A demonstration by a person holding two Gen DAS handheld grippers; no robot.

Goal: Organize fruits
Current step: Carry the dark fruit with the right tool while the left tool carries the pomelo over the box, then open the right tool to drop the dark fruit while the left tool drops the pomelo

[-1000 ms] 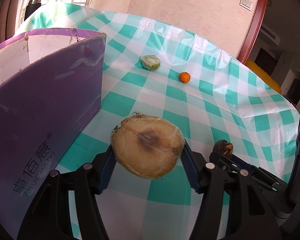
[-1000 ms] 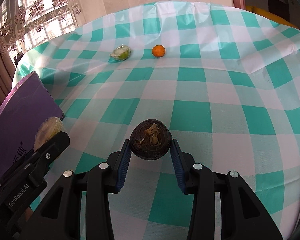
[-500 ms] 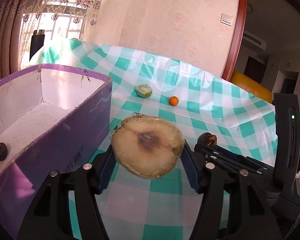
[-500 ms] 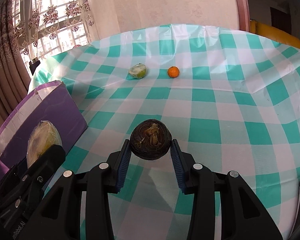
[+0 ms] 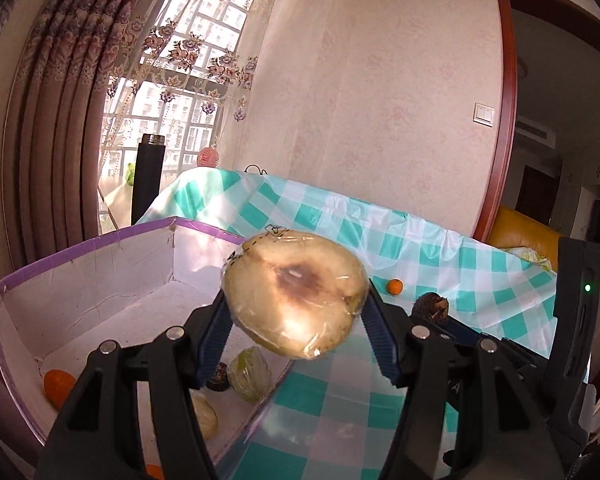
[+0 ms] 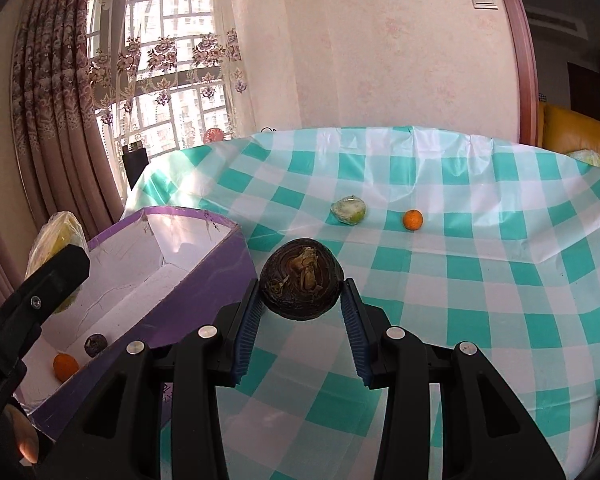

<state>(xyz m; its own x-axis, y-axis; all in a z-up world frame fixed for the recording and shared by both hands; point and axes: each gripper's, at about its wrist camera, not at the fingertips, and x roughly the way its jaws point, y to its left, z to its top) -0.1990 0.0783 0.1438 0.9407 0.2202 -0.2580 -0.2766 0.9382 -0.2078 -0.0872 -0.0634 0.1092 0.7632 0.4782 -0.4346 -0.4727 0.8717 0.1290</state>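
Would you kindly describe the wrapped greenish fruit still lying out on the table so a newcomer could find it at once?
Start at the table with the teal-and-white checked cloth, right of the purple box. Toward its far edge two loose items lie side by side, apart. The wrapped green fruit is the left one: larger, pale green and shiny with film, unlike the small bare orange.

Covered in a teal-checked tablecloth (image 6: pixel 480 280); purple box (image 6: pixel 220 276) at the table's left edge, wrapped green fruit (image 6: pixel 349 211) and small orange (image 6: pixel 413 219) toward the far edge.
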